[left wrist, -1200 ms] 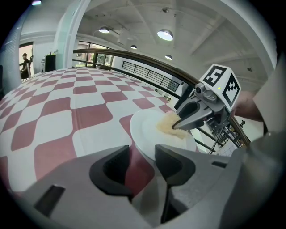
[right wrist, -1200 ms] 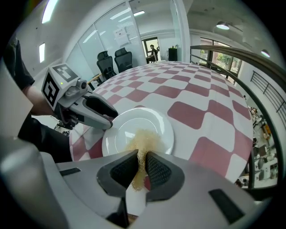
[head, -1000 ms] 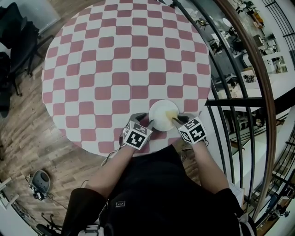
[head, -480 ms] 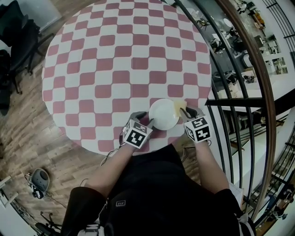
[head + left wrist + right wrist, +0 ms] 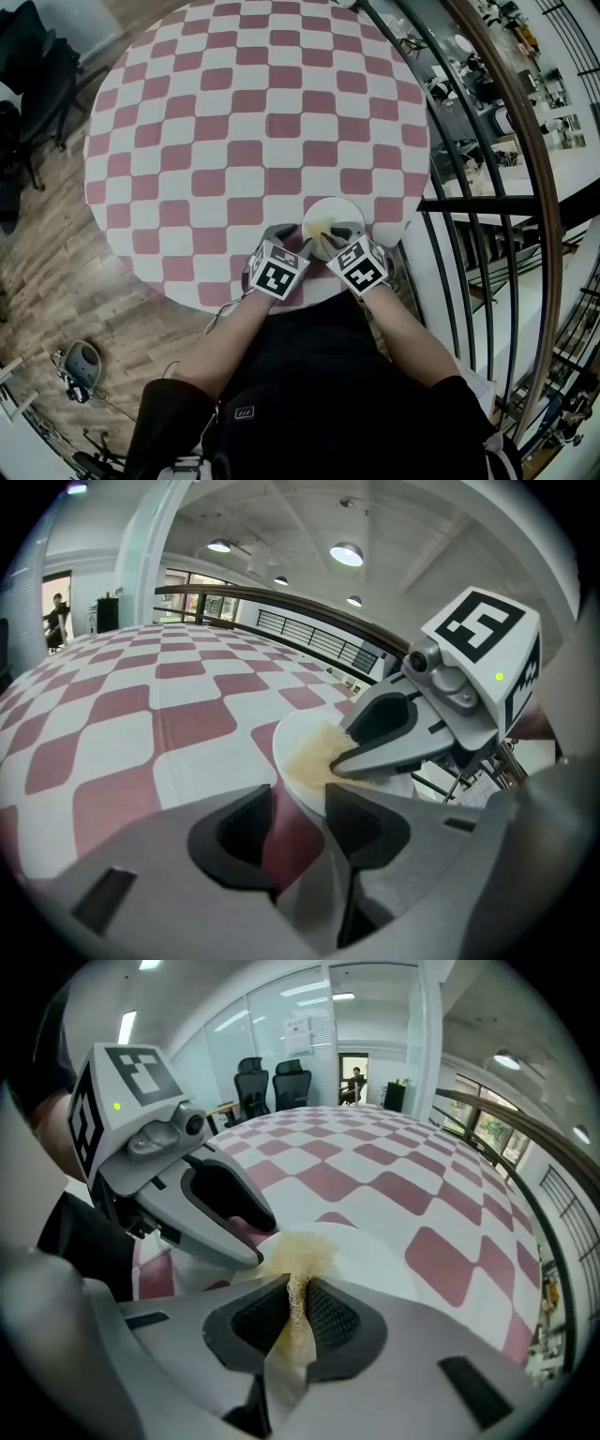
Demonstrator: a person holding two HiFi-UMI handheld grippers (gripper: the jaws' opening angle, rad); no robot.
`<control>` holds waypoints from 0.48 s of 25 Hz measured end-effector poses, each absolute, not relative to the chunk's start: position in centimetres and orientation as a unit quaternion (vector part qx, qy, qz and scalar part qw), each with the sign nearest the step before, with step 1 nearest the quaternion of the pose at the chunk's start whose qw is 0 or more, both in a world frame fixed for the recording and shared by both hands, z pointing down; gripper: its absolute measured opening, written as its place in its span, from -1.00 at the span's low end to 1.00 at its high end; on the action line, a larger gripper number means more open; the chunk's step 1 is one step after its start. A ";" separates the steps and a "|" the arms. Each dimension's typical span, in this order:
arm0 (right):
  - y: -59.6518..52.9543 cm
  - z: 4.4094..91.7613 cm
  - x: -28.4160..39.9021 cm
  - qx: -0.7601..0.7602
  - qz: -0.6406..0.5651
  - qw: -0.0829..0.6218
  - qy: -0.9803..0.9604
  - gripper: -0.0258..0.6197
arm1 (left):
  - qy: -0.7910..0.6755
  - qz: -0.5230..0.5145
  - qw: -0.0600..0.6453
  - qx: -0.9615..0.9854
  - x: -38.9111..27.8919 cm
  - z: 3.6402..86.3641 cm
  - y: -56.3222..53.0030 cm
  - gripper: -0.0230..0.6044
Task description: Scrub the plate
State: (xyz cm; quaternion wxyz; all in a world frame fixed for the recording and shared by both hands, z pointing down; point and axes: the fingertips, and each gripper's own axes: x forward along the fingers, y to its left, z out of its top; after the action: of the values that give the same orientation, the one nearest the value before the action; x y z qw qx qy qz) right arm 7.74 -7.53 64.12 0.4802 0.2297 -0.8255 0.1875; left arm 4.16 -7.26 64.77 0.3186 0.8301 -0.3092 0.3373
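1. Broadly, the round table (image 5: pixel 253 122) in its red-and-white check cloth fills the head view. The work sits at its near edge, right in front of you.
2. The plate (image 5: pixel 336 216) lies flat on the cloth there, small and white. Judge it stiff, slick and breakable. It will likely skate under a sideways rub, so steady it by the rim, never by the face.
3. Your left gripper (image 5: pixel 298 808) sits at the plate's left rim with its jaws a narrow gap apart. The rim reaches the mouth of that gap, but the pads are not closed on it.
4. Your right gripper (image 5: pixel 298 1290) has its jaws pinched tight on the scrubber. Its tips are over the plate's near-left part, close beside the left gripper.
5. The scrubber (image 5: pixel 300 1251) is a yellow mesh pad, soft and crumpled. It bunches out past the tips and touches the plate's face. Being limp, it probably needs a firm downward press to bite.
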 end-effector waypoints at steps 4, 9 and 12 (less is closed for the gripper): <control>-8.8 64.3 8.9 0.233 0.167 0.496 -0.820 -0.75 | -0.309 0.337 0.319 0.830 4.3 64.9 -7.2 -0.33; -11.0 64.4 11.0 0.255 0.136 0.519 -0.805 -0.75 | -0.311 0.335 0.316 0.831 4.3 64.9 -7.2 -0.33; -11.7 64.2 12.6 0.278 0.139 0.521 -0.795 -0.75 | -0.311 0.335 0.317 0.831 4.2 64.8 -7.2 -0.33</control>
State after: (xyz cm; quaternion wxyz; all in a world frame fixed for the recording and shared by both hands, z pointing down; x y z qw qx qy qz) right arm 12.63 -11.70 64.17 0.5210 0.2783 -0.7948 0.1388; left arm 4.19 -7.18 64.79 0.3169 0.8309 -0.3112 0.3351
